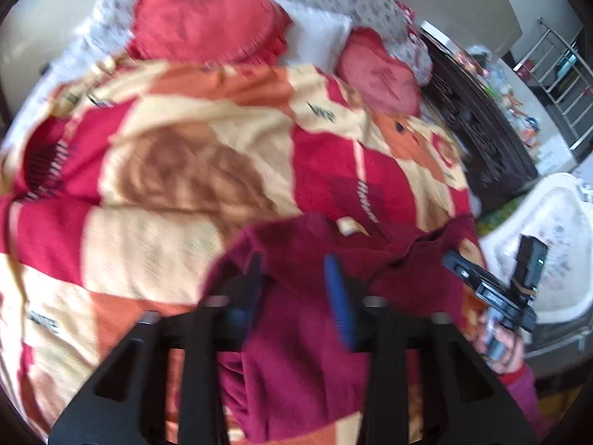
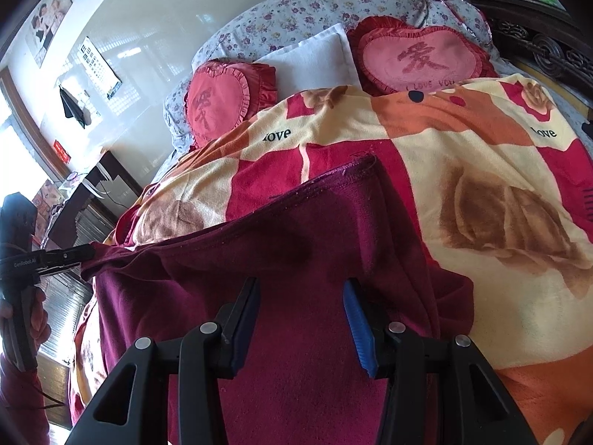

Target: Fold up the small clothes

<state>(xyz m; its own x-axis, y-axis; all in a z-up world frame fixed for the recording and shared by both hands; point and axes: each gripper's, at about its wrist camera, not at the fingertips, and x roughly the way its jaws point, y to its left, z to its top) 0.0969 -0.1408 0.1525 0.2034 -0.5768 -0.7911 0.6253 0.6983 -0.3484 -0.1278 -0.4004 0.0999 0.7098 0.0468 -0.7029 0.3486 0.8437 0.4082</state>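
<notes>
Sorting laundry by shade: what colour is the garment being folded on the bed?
Dark maroon garment, plain with no pattern; clearest in the right wrist view.
</notes>
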